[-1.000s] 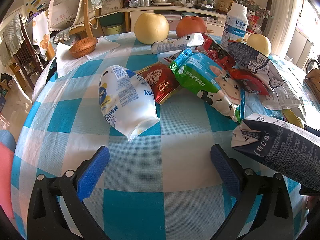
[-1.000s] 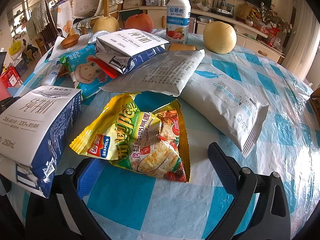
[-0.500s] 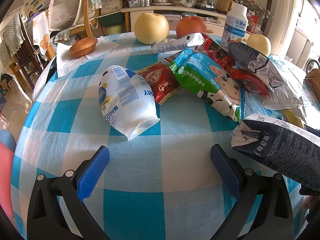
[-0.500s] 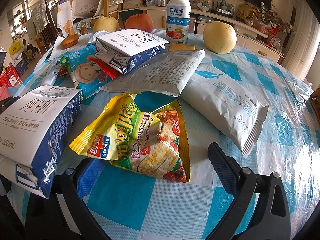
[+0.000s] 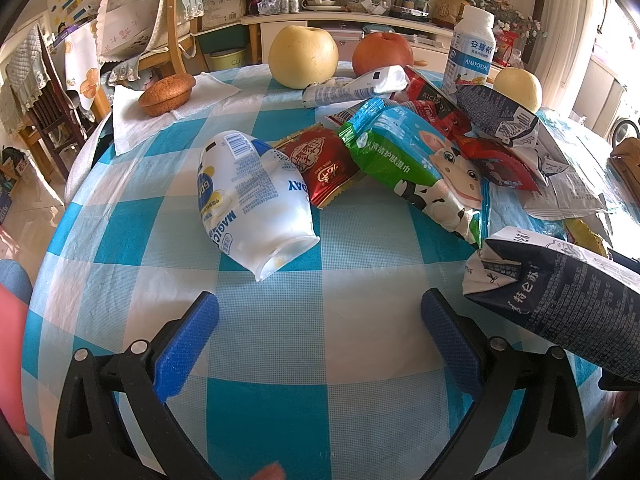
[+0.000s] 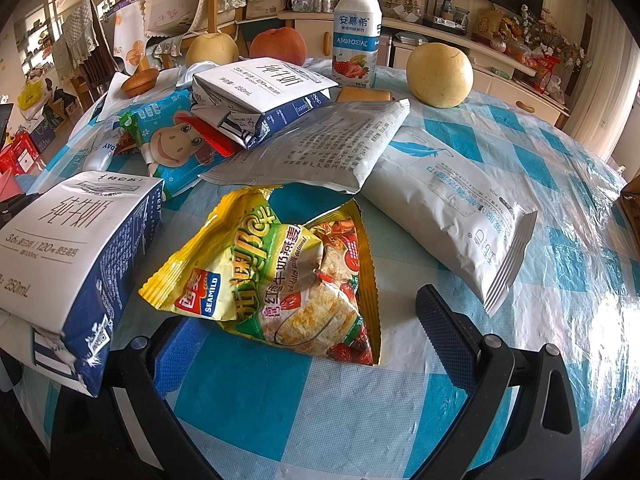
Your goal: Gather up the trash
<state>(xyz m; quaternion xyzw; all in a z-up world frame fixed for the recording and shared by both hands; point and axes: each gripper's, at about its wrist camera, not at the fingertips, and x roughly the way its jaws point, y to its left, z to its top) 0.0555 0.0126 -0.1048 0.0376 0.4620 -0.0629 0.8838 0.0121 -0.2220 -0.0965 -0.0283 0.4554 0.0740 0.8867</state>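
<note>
Wrappers and cartons litter a blue-checked round table [image 5: 280, 360]. My left gripper [image 5: 320, 320] is open over bare cloth, a short way in front of a crushed white bottle [image 5: 252, 200]. Behind the bottle lie a red snack packet [image 5: 324, 164] and a green wet-wipe pack [image 5: 416, 168]. A dark milk carton [image 5: 560, 300] lies at the right. My right gripper [image 6: 304, 328] is open, its fingers either side of the near end of a yellow oatmeal packet [image 6: 280, 276]. Beside it lie a milk carton [image 6: 68, 236] and a white wipe pack [image 6: 452, 208].
Two pears [image 5: 303, 57] [image 6: 439, 74], a peach [image 5: 382, 55], an upright yoghurt bottle [image 6: 356, 36] and a muffin [image 5: 166, 88] on a napkin stand at the far side. A second flattened carton [image 6: 256, 96] and a grey bag [image 6: 320, 144] lie mid-table. Chairs stand beyond.
</note>
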